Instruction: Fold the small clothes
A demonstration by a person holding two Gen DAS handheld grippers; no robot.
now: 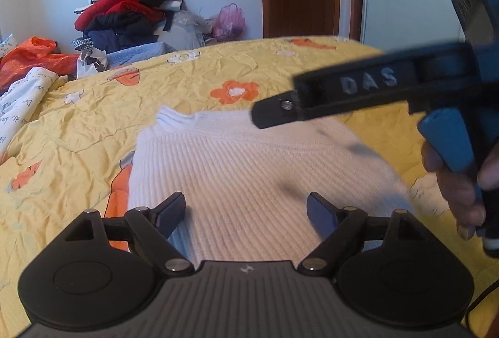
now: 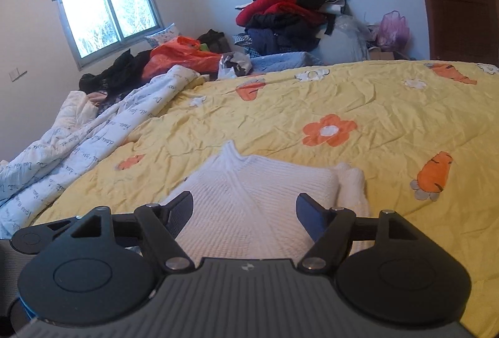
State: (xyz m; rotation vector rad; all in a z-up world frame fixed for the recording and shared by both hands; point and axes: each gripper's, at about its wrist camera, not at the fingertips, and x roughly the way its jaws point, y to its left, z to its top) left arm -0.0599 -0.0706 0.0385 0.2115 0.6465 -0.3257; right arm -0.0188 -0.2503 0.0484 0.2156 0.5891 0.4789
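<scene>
Nearest the cameras, both claws are spread with nothing between their pads. The left claw point(image 1: 244, 214) hangs over the lower part of a white ribbed sweater point(image 1: 249, 169), and the right claw point(image 2: 244, 214) hovers above the same garment from a slightly different angle. In the left wrist view the right tool's body crosses the upper right, with a person's hand point(image 1: 458, 188) wrapped round its blue trigger.

The sweater lies flat on the bed point(image 2: 389, 107), on a yellow quilt printed with orange flowers and carrots. It looks already partly folded: the sleeves seem tucked across the front, forming a V of overlapping knit, with the rolled collar pointing away from the claws and a thicker bunch of fabric at its right edge.

By my reading, the knit is soft, light and limp, and it will sag and stretch if lifted by one point. Its ribbed surface should grip well against the pads. The best hold is likely the near hem, one claw at each corner, pinching all the layers together so the tucked sleeves do not slip out as the bottom is carried towards the collar.

Farther off, a rumpled white duvet point(image 2: 78, 157) with script print lies at the left, and beyond the bed a heap of dark and red clothes point(image 2: 296, 1) stands against the wall.
</scene>
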